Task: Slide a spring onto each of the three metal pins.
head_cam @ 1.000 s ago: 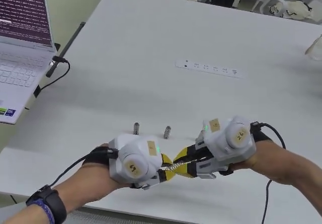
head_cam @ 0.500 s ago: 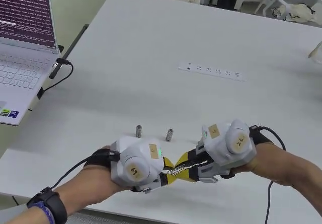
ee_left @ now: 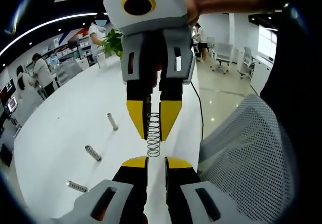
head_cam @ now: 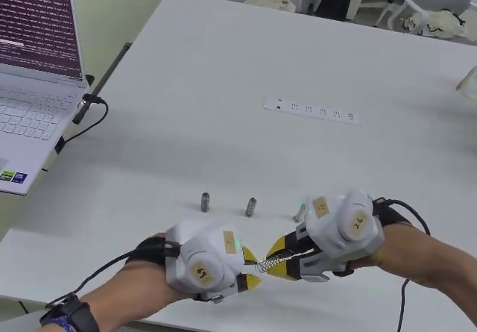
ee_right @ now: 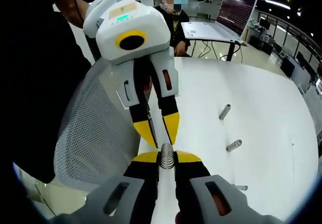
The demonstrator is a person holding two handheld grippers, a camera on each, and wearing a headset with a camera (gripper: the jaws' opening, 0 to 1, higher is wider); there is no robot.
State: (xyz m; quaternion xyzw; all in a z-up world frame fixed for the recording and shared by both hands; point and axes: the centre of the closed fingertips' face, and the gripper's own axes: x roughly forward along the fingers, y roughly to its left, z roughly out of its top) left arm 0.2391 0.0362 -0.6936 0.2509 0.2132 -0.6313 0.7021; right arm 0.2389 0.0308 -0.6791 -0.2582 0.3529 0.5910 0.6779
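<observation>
White table point(head_cam: 223, 86) carries three small metal parts point(head_cam: 251, 207) near its front edge. At that edge, your right gripper point(ee_right: 167, 158) pinches one end of a coiled steel spring point(ee_left: 153, 133). Your left gripper point(ee_left: 155, 162) faces it tip to tip, jaws nearly together at the spring's other end; whether they grip anything cannot be told. Laptop point(head_cam: 30, 86) and power strip point(head_cam: 313, 112) lie well apart.

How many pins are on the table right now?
3, in a row: left pin, middle pin, and right pin partly hidden behind the right gripper, which holds the spring.
</observation>
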